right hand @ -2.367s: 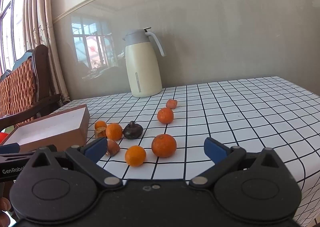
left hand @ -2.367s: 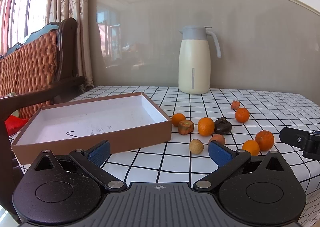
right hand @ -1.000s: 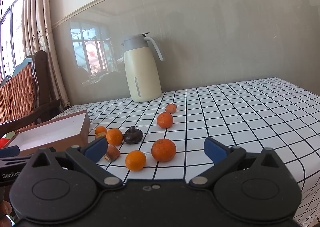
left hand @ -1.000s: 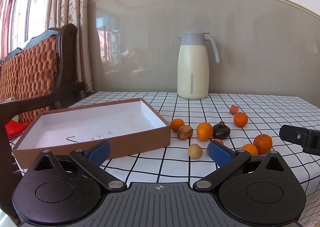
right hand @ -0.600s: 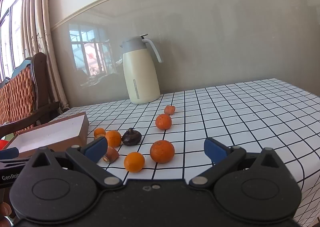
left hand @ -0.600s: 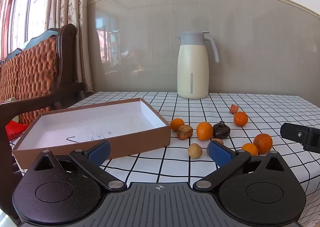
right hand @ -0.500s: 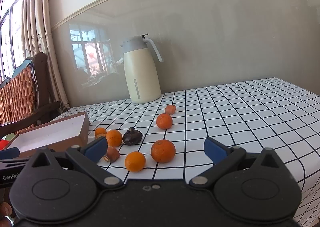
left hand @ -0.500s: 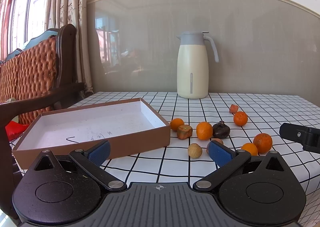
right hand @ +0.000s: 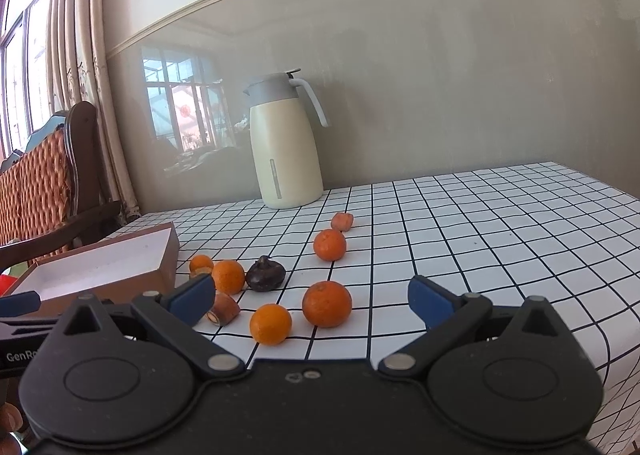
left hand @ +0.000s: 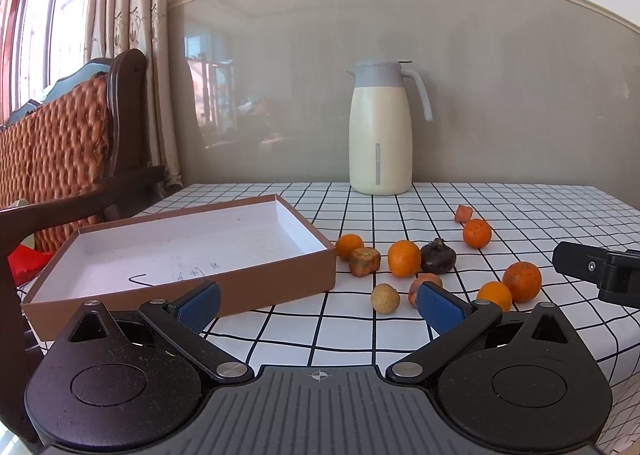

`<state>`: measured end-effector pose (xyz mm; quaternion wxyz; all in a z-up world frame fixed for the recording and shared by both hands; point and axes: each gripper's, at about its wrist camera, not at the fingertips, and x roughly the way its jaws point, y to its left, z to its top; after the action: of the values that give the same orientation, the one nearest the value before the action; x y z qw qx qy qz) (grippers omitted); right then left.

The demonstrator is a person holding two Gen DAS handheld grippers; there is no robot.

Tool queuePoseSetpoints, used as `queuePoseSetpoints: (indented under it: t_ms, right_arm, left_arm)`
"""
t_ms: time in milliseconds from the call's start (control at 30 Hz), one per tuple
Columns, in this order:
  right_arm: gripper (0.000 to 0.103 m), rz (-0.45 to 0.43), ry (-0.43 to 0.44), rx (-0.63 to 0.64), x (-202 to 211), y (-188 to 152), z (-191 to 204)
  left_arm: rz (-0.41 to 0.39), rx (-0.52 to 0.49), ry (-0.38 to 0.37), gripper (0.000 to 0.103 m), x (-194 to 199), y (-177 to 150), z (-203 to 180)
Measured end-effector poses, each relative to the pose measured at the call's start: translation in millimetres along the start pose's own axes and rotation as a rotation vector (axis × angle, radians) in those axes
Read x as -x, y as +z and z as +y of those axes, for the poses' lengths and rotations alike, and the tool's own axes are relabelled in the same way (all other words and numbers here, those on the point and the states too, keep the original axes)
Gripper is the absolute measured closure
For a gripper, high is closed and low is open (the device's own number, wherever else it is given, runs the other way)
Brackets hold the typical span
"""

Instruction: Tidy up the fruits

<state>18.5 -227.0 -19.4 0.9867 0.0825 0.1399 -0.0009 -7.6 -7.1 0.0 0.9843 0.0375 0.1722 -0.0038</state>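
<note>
Well, both claws hung spread wide and empty: the left claw (left hand: 319,305) faced the brown box (left hand: 256,283), which lay bare inside, ready to take fruit. Its fellow, the right claw (right hand: 311,301), squared up to the nearest oranges (right hand: 327,303), likely the first pick. All the fruit sat loose on the checked tabletop (right hand: 480,239) just right of the box, none yet in it. A thermos jug (left hand: 380,129) stood well behind. The left claw's pad (left hand: 440,307) hid part of one small reddish fruit (left hand: 420,282), its kind hard to tell.
</note>
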Motion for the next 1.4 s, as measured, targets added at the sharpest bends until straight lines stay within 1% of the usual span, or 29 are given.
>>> queuePoseSetpoints:
  t_ms: [133,233,300,367,533,733,1000,1167,1333,1400]
  right_arm:
    - [0.006,-0.006,-0.011,0.024,0.0,-0.5,1.4]
    - [0.007,0.0,0.0,0.012,-0.3,0.7,0.4]
    - [0.011,0.01,0.008,0.006,-1.0,1.3,-0.3]
    - [0.021,0.028,0.014,0.006,-2.9,1.3,-0.7]
    - [0.034,0.079,0.02,0.0,-8.3,0.5,-1.8]
    - [0.035,0.092,0.015,-0.005,-9.9,0.4,-3.0]
    - [0.035,0.116,-0.002,-0.012,-16.1,1.7,-6.3]
    - [0.035,0.12,-0.008,-0.011,-19.4,4.0,-7.8]
    - [0.039,0.131,-0.012,-0.006,-24.1,6.2,-9.1]
    - [0.043,0.133,-0.013,-0.005,-25.9,7.8,-10.6]
  left_arm:
    - [0.007,-0.005,-0.015,0.0,-1.4,-0.2,-0.9]
    - [0.018,-0.005,-0.03,0.0,-2.4,-0.7,-2.4]
    - [0.019,-0.002,-0.04,0.0,-2.7,-1.1,-3.5]
    - [0.017,-0.003,-0.044,0.0,-2.7,-1.4,-4.8]
    - [0.027,-0.001,-0.062,0.0,-6.7,-1.3,-7.9]
    - [0.048,-0.011,-0.081,0.0,-15.0,0.0,-13.3]
    - [0.061,-0.02,-0.072,0.0,-21.9,2.7,-18.4]
    - [0.074,-0.039,-0.086,0.0,-30.1,4.3,-22.9]
    - [0.088,-0.057,-0.101,0.0,-40.0,4.9,-30.1]
    - [0.094,-0.058,-0.106,0.0,-44.6,5.9,-32.6]
